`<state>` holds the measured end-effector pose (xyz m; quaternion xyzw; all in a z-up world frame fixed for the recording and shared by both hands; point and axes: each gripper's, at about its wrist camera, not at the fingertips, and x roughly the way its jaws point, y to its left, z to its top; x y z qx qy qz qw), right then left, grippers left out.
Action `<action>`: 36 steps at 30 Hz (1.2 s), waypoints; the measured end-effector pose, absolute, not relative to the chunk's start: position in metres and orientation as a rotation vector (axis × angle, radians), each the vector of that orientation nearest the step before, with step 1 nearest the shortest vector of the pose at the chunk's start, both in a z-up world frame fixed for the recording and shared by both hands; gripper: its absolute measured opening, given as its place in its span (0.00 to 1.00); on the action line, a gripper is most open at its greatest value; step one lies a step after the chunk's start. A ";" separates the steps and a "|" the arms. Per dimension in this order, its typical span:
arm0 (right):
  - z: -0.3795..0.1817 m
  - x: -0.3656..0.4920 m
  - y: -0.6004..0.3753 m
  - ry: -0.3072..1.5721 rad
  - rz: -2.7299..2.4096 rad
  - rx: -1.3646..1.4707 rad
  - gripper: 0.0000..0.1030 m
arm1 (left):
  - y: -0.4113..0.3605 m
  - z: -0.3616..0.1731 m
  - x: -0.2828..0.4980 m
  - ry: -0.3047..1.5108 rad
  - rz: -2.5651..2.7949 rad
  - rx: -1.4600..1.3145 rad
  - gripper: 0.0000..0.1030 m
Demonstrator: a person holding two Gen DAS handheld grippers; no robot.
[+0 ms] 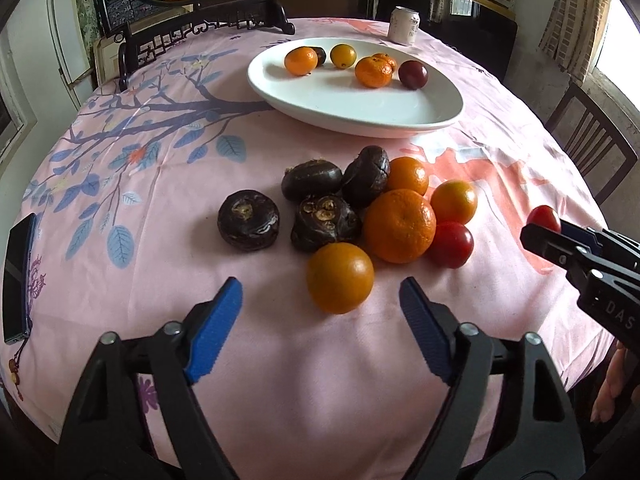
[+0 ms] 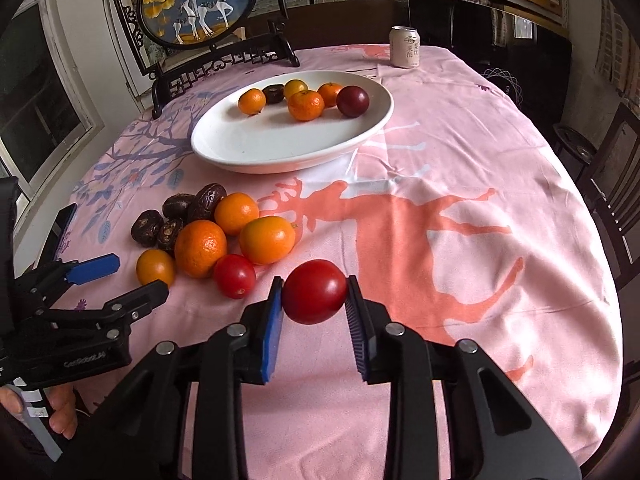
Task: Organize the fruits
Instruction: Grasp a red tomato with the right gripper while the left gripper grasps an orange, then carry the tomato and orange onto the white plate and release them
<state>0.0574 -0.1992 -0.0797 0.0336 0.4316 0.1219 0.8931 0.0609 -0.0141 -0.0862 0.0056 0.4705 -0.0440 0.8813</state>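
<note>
**A:** Start with the left wrist view. What are those tongs doing?

**B:** The left gripper (image 1: 320,312) stands wide, with nothing between its ribbed blue pads. A small orange citrus (image 1: 340,278) lies on the pink tablecloth (image 1: 280,392) just beyond the tips, at the near edge of a loose pile. Behind it sit a large mandarin (image 1: 399,226), a red tomato (image 1: 451,245) and four dark, knobbly water chestnuts (image 1: 248,225). Farther off is the white oval plate (image 1: 352,114), already holding several fruits along its far side.

**A:** How would that little citrus handle?

**B:** Light, round and smooth-skinned, I'd judge, so apt to roll or squirt out. Best taken across its widest middle, with gentle pressure. The chestnuts look hard and rough, easier to hold.

**A:** And the right wrist view?

**B:** The right gripper (image 2: 315,294) is clamped on a red plum tomato (image 2: 314,291), a pad pressing each side at its middle. I cannot tell whether it has left the cloth. The second tomato (image 2: 235,276) lies to its left, touching the mandarin pile.

**A:** Any risk there?

**B:** The skin is glossy and taut, and the flesh probably soft, so a hard squeeze could split it, a slack one let it slip. The plate's shallow glazed rim (image 2: 376,128) lies far and left, and a drinks can (image 2: 405,47) stands beyond it.
</note>
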 end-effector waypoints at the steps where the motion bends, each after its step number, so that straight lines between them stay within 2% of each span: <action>1: -0.079 0.057 -0.201 0.895 0.255 0.077 0.30 | -0.015 -0.091 0.065 1.003 -0.095 0.004 0.54; 2: -0.078 0.055 -0.202 0.892 0.255 0.083 0.30 | -0.015 -0.096 0.070 1.033 -0.116 -0.014 0.38; 3: -0.077 0.054 -0.203 0.889 0.255 0.086 0.30 | -0.016 -0.096 0.070 1.019 -0.107 -0.013 0.35; 24: -0.064 0.045 -0.185 0.866 0.299 0.069 0.30 | 0.003 -0.057 0.045 0.938 -0.117 -0.058 0.34; 31: -0.063 0.058 -0.178 0.878 0.316 0.055 0.30 | 0.011 -0.041 0.065 0.923 -0.105 -0.048 0.34; 36: -0.046 0.089 -0.166 0.867 0.352 0.004 0.30 | 0.018 -0.016 0.115 0.920 -0.116 -0.031 0.34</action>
